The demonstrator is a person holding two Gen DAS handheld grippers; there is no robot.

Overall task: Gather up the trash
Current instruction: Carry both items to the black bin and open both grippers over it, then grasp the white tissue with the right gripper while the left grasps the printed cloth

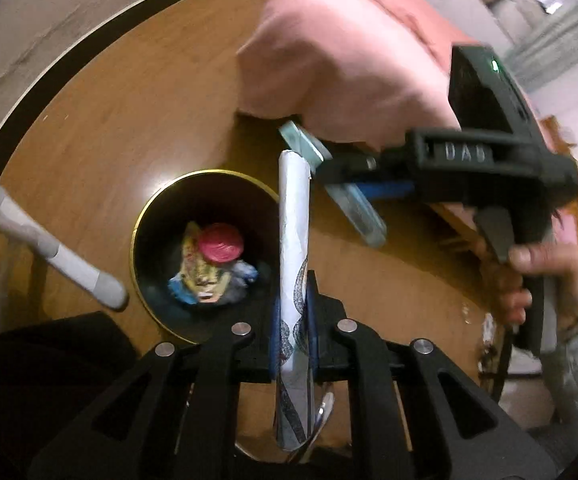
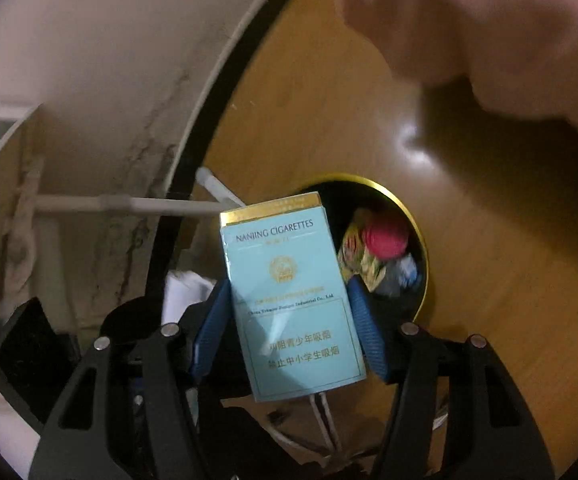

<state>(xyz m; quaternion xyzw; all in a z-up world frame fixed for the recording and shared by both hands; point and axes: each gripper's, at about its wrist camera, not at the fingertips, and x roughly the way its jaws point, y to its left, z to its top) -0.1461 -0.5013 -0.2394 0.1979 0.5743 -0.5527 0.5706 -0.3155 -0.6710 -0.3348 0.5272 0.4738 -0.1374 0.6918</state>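
A black trash bin with a gold rim [image 1: 139,216] stands on the wooden floor and holds a pink ball and crumpled wrappers [image 1: 213,264]; it also shows in the right wrist view [image 2: 423,236]. My left gripper [image 1: 293,304] is shut on a rolled white paper with dark print [image 1: 293,216], held beside the bin's right rim. My right gripper [image 2: 289,292] is shut on a light blue cigarette pack [image 2: 289,300] above the bin's left edge. In the left wrist view the right gripper [image 1: 329,176] holds the pack [image 1: 303,142] above the paper's tip.
A pink cloth [image 1: 341,48] hangs over the floor behind the bin. A white pipe [image 1: 49,248] runs by the bin at the left. A cracked white wall with a black skirting [image 2: 101,120] curves along the left. A wooden furniture frame [image 1: 489,340] stands at right.
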